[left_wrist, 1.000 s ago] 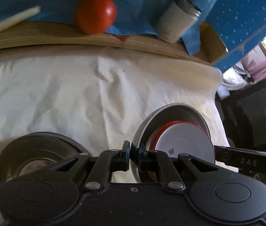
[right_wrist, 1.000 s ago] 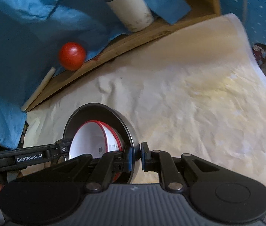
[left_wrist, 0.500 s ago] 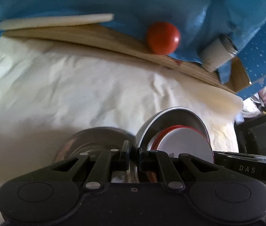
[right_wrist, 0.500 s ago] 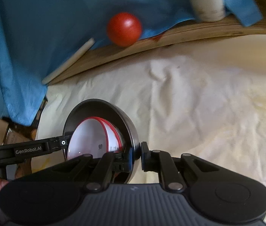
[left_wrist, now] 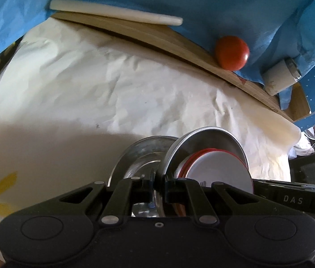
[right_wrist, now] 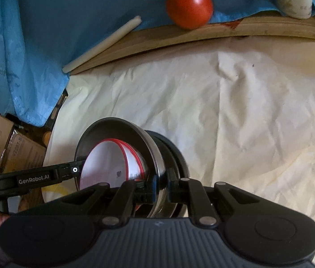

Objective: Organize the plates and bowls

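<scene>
We find the left hand-held gripper (left_wrist: 159, 186) and the right hand-held gripper (right_wrist: 162, 186) both clamped on the rim of one steel bowl (left_wrist: 204, 140), from opposite sides. A white bowl with a red rim (right_wrist: 110, 167) sits nested inside it. The pair hangs tilted over a steel plate (left_wrist: 139, 156) near the front edge of the paper-covered tabletop (left_wrist: 112, 84). A tomato (right_wrist: 189, 6) lies at the far edge.

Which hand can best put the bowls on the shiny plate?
Probably left: left gripper and right gripper both pinch the steel bowl rim, but the steel plate lies just past the left's fingertips.
</scene>
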{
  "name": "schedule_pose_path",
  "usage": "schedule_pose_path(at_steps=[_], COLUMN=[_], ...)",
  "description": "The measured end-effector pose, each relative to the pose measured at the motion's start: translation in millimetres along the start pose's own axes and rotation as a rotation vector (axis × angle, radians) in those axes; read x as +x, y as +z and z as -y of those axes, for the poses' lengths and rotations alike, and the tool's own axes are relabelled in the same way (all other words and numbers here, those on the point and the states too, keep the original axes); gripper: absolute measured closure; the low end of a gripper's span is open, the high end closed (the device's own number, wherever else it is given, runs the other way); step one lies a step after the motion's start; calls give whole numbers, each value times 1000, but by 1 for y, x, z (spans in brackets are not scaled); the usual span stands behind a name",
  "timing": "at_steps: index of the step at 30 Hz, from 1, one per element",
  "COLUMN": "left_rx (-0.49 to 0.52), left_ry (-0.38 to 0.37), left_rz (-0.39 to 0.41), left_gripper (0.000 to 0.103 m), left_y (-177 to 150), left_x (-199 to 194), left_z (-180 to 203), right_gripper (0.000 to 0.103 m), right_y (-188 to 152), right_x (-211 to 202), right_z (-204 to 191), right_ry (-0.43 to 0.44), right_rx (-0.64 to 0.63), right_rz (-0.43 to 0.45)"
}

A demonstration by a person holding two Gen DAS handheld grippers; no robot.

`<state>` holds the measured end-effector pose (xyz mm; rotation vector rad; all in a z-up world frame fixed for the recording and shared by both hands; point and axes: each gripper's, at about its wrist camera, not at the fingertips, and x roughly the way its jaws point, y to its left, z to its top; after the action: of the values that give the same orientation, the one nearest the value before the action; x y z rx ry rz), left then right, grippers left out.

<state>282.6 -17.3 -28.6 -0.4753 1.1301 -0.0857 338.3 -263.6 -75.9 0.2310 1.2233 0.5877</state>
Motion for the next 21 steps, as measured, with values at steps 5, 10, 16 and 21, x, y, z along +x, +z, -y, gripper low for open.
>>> schedule_pose_path(at_steps=[5,10,16,21], left_rx=[-5,3,8,11], left_ry=[2,3,2,1], left_rz=[-8,-14,-31,-40], left_gripper=[95,95,95,95], left_y=[-3,-5,-6,-10], left_x=[2,3,7,11], left_z=[-7,-12,-19,-20], right_gripper=[91,91,91,91], right_y=[-4,-7,-11,-14], right_x=[9,13,22,26], right_z=[-1,1,2,6], right_ry=[-5,-10,-18,-25], right_rx=[15,27,47,67], right_rz=[-12,-19,-27,-30])
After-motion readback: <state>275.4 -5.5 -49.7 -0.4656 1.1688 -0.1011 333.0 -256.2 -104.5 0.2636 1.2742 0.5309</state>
